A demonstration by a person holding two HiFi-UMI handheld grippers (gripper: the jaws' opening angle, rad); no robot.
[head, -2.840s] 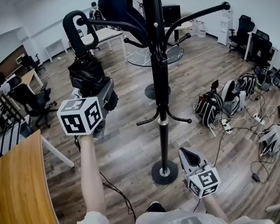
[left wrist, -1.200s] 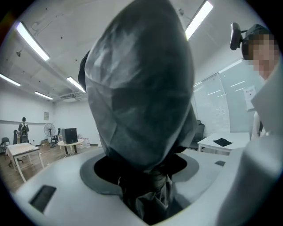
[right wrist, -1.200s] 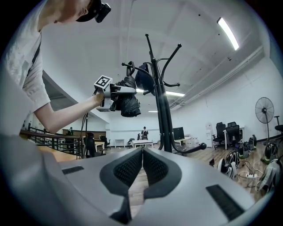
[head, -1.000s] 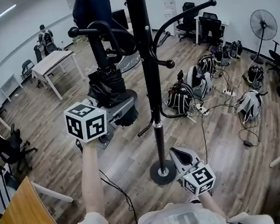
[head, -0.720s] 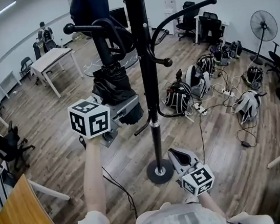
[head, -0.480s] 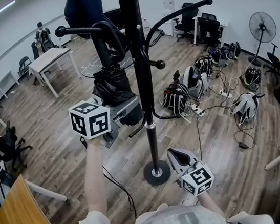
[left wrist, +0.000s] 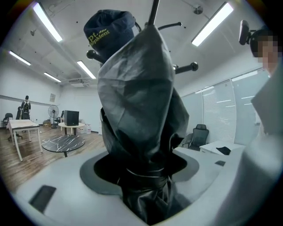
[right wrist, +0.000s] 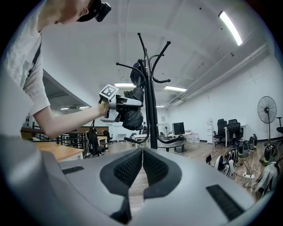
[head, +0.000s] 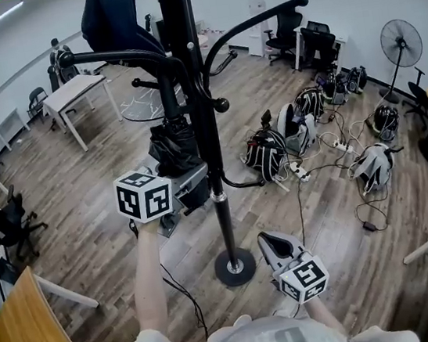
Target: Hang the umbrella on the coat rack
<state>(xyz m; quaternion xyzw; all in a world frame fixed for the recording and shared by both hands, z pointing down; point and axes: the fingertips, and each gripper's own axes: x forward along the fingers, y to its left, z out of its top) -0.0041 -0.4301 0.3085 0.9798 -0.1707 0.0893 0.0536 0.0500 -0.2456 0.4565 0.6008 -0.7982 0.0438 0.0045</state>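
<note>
Office floor point(head: 100, 206); umbrella point(head: 172, 144) upright, handle point(head: 167, 90) up

The person works 2 handheld grippers. The left arm point(head: 148, 278) stretches forward, forearm bare, and carries the left gripper point(head: 186, 180) high and away from the torso, pointing roughly level. Its jaws stand wide and press on either side of the folded black umbrella point(head: 172, 144), whose bundled fabric fills the gap between them in the left gripper view. The right gripper point(head: 271, 239) hangs lower, close to the body, also about level. Its 2 ribbed pads point(right wrist: 132, 165) meet along a thin seam with nothing between them.
</note>
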